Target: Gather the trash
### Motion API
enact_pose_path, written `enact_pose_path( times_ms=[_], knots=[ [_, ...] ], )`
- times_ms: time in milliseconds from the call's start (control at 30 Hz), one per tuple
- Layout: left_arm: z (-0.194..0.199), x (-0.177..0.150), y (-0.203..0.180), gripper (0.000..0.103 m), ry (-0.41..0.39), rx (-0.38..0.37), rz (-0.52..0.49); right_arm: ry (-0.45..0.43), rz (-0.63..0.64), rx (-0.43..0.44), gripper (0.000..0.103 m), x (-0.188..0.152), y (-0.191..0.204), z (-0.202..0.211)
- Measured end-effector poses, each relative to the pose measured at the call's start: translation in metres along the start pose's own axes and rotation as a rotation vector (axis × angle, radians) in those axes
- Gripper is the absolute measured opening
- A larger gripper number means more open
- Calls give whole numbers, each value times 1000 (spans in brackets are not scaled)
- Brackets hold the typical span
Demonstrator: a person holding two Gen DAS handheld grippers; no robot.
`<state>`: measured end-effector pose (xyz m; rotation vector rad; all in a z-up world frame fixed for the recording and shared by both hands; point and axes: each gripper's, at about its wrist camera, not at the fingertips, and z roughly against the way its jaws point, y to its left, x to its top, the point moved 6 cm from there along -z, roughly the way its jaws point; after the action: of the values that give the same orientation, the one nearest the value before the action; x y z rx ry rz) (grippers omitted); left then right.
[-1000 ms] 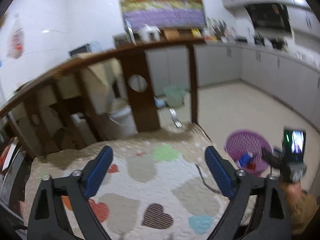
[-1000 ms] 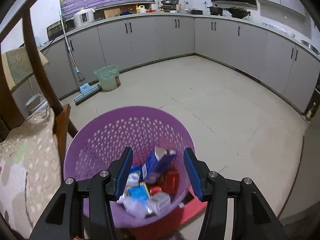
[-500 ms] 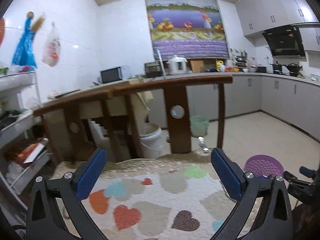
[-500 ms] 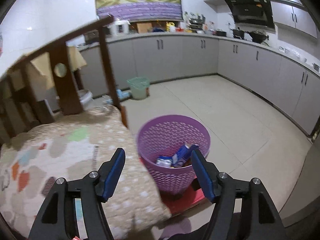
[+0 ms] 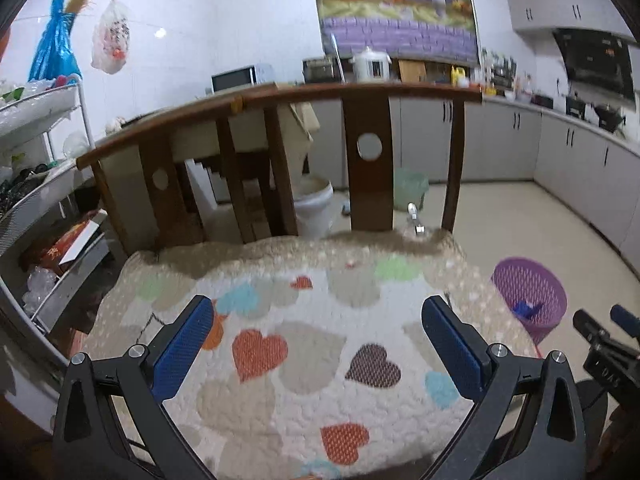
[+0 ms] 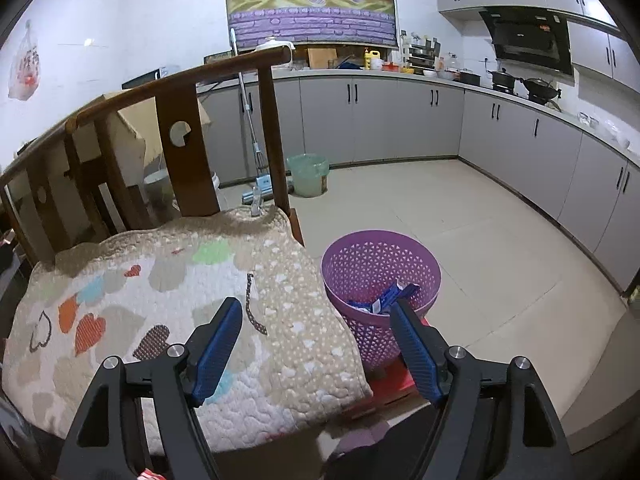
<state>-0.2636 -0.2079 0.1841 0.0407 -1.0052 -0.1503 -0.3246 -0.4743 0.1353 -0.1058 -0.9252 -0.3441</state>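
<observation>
The left gripper (image 5: 318, 338) hangs spread wide and empty over the heart-patterned quilt (image 5: 280, 344). The right gripper (image 6: 318, 340), its jaws having just been opening, holds nothing either. At two o'clock from it stands the purple basket (image 6: 360, 256) with blue packets (image 6: 394, 294), its base hidden behind the finger.
</observation>
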Motion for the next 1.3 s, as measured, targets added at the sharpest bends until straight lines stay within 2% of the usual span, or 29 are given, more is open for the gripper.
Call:
enact_pose_path(
  times_ms=[233, 467, 600, 1300],
  knots=[
    [-8, -12, -19, 103, 54, -25, -63, 47, -51, -5, 81, -15, -7, -7],
    [-12, -17, -32, 103, 90, -32, -110, 73, -47, 10, 81, -25, -2, -10],
    [-17, -20, -32, 103, 119, -45, -104, 79, -47, 11, 81, -26, -1, -11],
    [-18, -26, -35, 103, 150, -79, -100, 95, -29, 21, 82, -29, 7, -15]
  ],
)
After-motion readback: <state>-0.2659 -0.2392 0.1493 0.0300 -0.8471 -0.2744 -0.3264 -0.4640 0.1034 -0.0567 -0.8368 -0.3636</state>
